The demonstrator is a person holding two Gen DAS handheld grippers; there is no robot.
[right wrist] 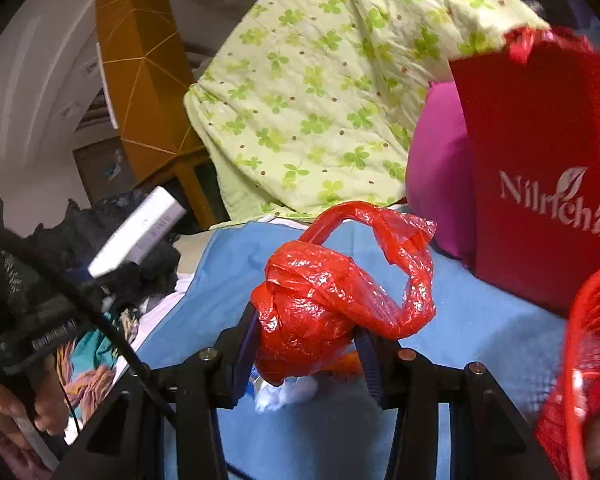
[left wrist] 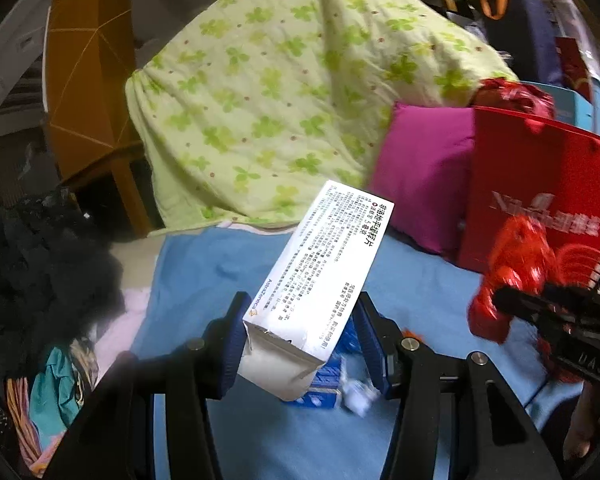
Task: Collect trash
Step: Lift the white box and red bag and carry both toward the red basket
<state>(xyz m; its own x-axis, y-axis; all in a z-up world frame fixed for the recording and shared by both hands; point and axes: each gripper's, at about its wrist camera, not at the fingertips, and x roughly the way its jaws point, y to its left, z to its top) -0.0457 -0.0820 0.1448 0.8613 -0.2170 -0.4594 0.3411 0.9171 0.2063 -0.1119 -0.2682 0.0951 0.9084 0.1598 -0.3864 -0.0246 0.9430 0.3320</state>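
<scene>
My left gripper (left wrist: 300, 344) is shut on a white medicine box (left wrist: 320, 276) with printed text, held tilted above the blue sheet (left wrist: 220, 276); the box also shows at the left of the right wrist view (right wrist: 140, 236). My right gripper (right wrist: 308, 344) is shut on a crumpled red plastic bag (right wrist: 332, 288), which also shows in the left wrist view (left wrist: 508, 280). Below the left gripper lie a small blue box (left wrist: 320, 396) and a crumpled white paper (left wrist: 358, 396). White paper (right wrist: 284, 394) and something orange (right wrist: 346, 364) lie below the right gripper.
A red wire basket (right wrist: 588, 360) is at the right edge. A red paper bag (right wrist: 540, 168) stands beside a magenta pillow (left wrist: 424, 176). A green clover quilt (left wrist: 280, 92) lies behind. Dark clothes (left wrist: 40, 264) are piled at the left.
</scene>
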